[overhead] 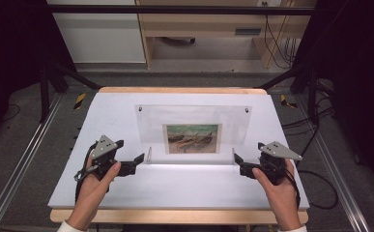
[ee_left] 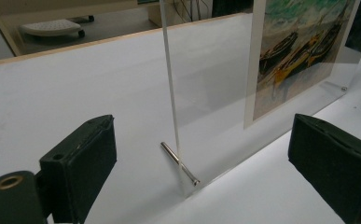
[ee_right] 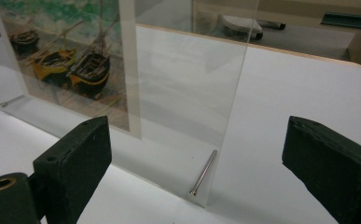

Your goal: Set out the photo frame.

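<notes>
Clearly the frame, upright mid-picture on the table, looks stiff, slick and breakable; the left gripper and right gripper, jaws wide, should pinch its lower side edges.

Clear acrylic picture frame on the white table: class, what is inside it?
Inside the clear acrylic picture frame stands a painted print of boats on a beach. What is on the print's back is hidden.
</notes>
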Demonstrator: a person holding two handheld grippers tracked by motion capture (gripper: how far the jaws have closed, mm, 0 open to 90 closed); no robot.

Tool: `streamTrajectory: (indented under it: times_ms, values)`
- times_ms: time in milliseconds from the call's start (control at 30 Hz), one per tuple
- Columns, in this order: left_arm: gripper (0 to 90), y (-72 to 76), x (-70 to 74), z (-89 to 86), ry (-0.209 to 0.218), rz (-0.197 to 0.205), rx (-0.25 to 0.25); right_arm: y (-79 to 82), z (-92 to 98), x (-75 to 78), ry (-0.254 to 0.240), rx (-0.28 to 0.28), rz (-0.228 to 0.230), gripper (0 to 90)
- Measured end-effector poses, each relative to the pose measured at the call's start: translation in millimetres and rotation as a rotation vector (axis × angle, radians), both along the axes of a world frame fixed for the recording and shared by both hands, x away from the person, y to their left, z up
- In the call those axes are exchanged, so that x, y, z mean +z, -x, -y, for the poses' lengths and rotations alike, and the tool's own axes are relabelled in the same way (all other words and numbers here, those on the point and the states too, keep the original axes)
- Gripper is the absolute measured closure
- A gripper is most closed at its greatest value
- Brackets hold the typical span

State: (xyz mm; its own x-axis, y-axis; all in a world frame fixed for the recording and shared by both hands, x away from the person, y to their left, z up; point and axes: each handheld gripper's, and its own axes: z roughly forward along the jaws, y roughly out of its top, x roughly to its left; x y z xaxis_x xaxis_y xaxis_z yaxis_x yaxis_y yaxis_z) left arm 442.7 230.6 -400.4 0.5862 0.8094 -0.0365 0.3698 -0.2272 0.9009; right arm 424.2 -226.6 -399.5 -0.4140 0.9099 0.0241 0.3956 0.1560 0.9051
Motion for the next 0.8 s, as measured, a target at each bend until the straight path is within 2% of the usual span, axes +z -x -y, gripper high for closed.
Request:
streamTrajectory:
  times_ms: [67, 133, 433, 600, 633, 800]
  values:
    - [7.2, 1.4, 0.4, -1.1, -0.005, 0.0, -0.001, 2.2, -0.1, 0.6, 0.002, 0.003, 0.002, 8.3]
    - [7.2, 7.5, 2.6, -6.1, -0.028, 0.005, -0.005, 8.4, -0.6, 2.7, 0.004, 0.014, 0.009, 7.9]
    - [8.2, 18.7, 6.5, -19.0, -0.045, 0.006, 0.017, 24.5, 2.8, 7.2, 0.028, 0.028, 0.015, 7.8]
    - [8.2, 22.2, 7.0, -24.4, -0.076, 0.024, 0.023, 29.6, 7.5, 7.4, 0.038, 0.03, 0.014, 9.4]
    - [8.2, 23.4, 6.7, -27.1, -0.099, 0.032, 0.038, 32.3, 10.2, 6.8, 0.051, 0.033, 0.012, 9.5]
    - [8.2, 25.7, 4.1, -36.4, -0.121, 0.034, 0.046, 38.6, 15.4, 3.0, 0.08, 0.041, -0.002, 11.3]
